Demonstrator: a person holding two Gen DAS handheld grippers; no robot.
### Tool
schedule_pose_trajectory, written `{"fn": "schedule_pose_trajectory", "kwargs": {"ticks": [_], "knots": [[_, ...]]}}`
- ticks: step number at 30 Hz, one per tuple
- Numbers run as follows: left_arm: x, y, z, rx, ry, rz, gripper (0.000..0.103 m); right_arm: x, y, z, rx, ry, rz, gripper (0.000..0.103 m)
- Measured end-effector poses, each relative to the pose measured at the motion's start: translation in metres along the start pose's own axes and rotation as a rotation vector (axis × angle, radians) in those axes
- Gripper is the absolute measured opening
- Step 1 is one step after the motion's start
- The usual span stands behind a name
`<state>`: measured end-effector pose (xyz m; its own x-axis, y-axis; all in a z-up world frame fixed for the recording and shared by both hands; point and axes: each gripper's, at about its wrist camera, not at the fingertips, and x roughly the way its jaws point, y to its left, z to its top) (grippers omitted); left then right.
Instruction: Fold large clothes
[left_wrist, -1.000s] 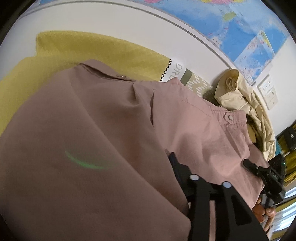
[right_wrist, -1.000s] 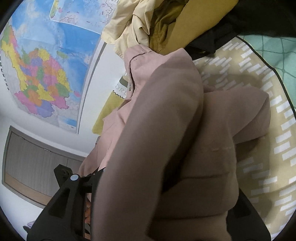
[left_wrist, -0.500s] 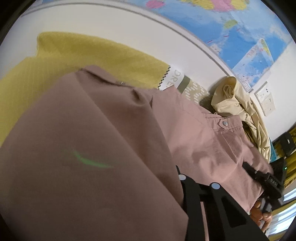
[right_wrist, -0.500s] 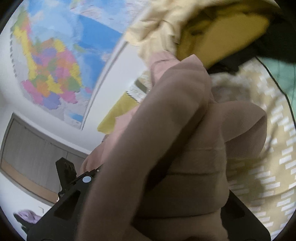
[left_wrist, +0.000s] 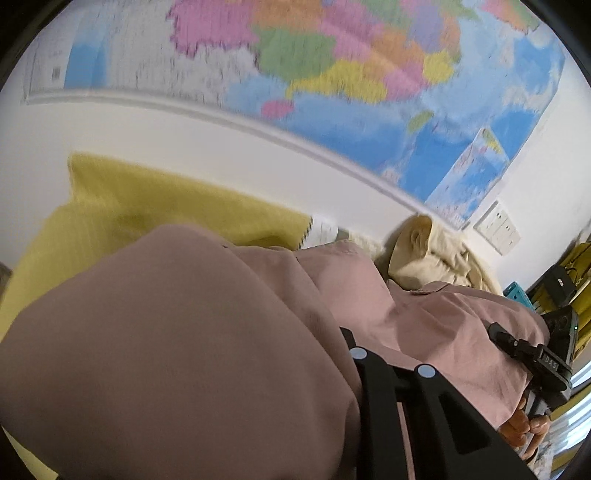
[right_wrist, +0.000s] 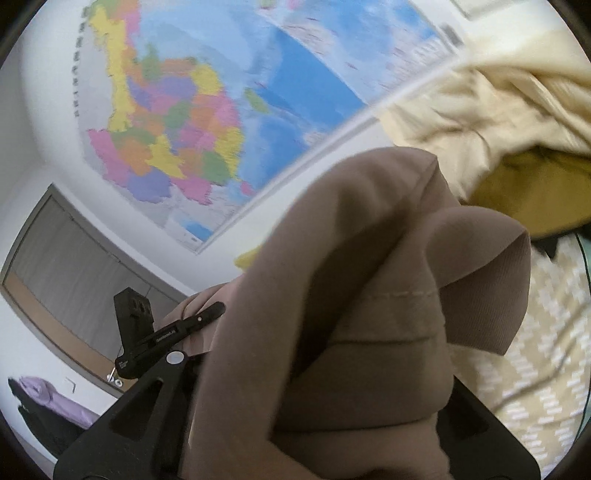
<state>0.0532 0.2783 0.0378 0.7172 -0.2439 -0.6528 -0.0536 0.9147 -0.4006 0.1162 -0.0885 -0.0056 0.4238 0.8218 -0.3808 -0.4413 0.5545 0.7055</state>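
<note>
Both fisheye views, evenly and brightly lit by soft indoor light. Straight lines bow toward dark, vignetted corners. The wall map (left_wrist: 332, 74) (right_wrist: 207, 122) and cream garment (right_wrist: 498, 103) smear with motion blur. Soft shadows sit in the folds of the pink garment (left_wrist: 177, 350) (right_wrist: 351, 295).

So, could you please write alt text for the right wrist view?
A dusty-pink garment drapes over the right gripper, hiding its fingertips. Behind are a colourful wall map and a crumpled cream garment.
</note>
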Motion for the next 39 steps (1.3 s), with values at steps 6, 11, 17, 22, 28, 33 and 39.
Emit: {"fn": "schedule_pose_trajectory", "kwargs": {"ticks": [6, 11, 17, 22, 28, 33, 39], "knots": [[-0.03, 0.002, 0.031, 0.026, -0.053, 0.023, 0.017, 0.007, 0.033, 0.028, -0.054, -0.024, 0.039, 0.016], [-0.058, 0.012, 0.059, 0.035, -0.115, 0.056, 0.017, 0.025, 0.064, 0.048, -0.112, -0.029, 0.092, 0.016], [-0.084, 0.041, 0.094, 0.032, -0.167, 0.138, 0.018, 0.072, 0.088, 0.063, -0.125, -0.001, 0.153, 0.016], [-0.093, 0.077, 0.115, 0.001, -0.188, 0.225, 0.018, 0.122, 0.11, 0.068, -0.137, 0.039, 0.184, 0.016], [-0.097, 0.127, 0.132, -0.042, -0.219, 0.309, 0.018, 0.177, 0.13, 0.062, -0.159, 0.102, 0.22, 0.016], [-0.093, 0.166, 0.14, -0.08, -0.224, 0.357, 0.017, 0.221, 0.137, 0.053, -0.164, 0.146, 0.236, 0.016], [-0.08, 0.209, 0.141, -0.091, -0.216, 0.415, 0.017, 0.262, 0.137, 0.032, -0.167, 0.193, 0.246, 0.016]]}}
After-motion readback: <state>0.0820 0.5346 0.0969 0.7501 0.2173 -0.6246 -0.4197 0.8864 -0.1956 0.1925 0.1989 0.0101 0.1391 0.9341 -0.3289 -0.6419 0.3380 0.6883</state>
